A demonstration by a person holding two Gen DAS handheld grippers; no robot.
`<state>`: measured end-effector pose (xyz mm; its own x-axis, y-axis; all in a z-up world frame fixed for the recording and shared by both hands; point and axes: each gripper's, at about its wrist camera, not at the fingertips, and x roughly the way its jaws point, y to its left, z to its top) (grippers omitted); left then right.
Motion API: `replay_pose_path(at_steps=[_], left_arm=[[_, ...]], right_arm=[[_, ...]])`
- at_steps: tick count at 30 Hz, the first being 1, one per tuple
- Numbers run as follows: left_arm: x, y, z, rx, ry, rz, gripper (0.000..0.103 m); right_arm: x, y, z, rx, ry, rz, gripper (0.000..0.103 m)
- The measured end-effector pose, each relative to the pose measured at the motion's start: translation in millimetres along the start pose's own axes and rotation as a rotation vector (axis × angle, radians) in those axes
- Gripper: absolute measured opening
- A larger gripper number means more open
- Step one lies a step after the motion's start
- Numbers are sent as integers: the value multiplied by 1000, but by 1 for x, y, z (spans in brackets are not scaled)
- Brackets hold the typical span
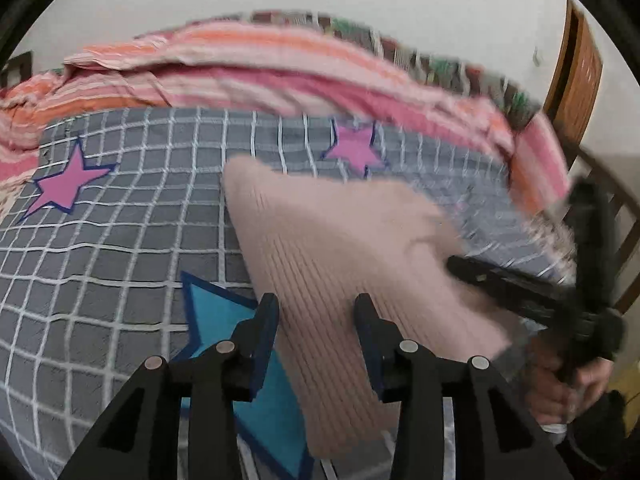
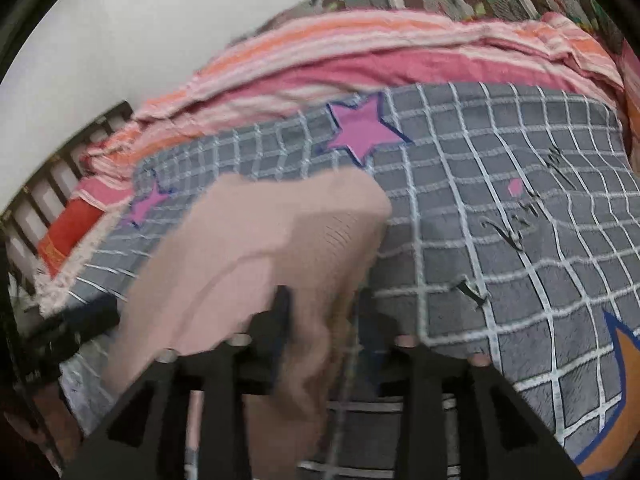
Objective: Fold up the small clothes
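Right at the lens, the left gripper (image 1: 316, 312) stands with its jaws spread, and the pink ribbed garment (image 1: 340, 248) runs between them without either pad pressing on it, so nothing is pinched there. Just to the garment's right side, the right gripper (image 2: 326, 304) is blurred in its own view, but a gap shows between its jaws, with a bunched fold of the pink knit lying in that gap; it looks released rather than gripped. In the left wrist view the same tool reaches in over the garment's right edge, a hand (image 1: 576, 384) behind it. The garment itself lies on the grey checked bedspread (image 1: 120, 240), narrower toward its far end, with a blue star (image 1: 224, 312) peeking out from under its left edge. I judge one fold is laid down and freshly let go, yet the shape is uneven and lumpy, so more folding and squaring up remain. Beyond the garment sit pink stars (image 1: 356, 148), then a rumpled striped blanket (image 1: 240, 64) against the wall.
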<state>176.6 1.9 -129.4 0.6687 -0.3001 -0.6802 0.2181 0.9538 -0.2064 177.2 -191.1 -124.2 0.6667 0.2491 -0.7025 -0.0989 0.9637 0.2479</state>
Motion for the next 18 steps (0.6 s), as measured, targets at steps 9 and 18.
replay_pose_path(at_steps=[9, 18], left_arm=[[18, 7, -23, -14, -54, 32, 67], [21, 10, -32, -24, -121, 38, 72]], right_arm=[[13, -9, -20, -18, -65, 6, 48], [12, -6, -21, -33, -77, -11, 50]])
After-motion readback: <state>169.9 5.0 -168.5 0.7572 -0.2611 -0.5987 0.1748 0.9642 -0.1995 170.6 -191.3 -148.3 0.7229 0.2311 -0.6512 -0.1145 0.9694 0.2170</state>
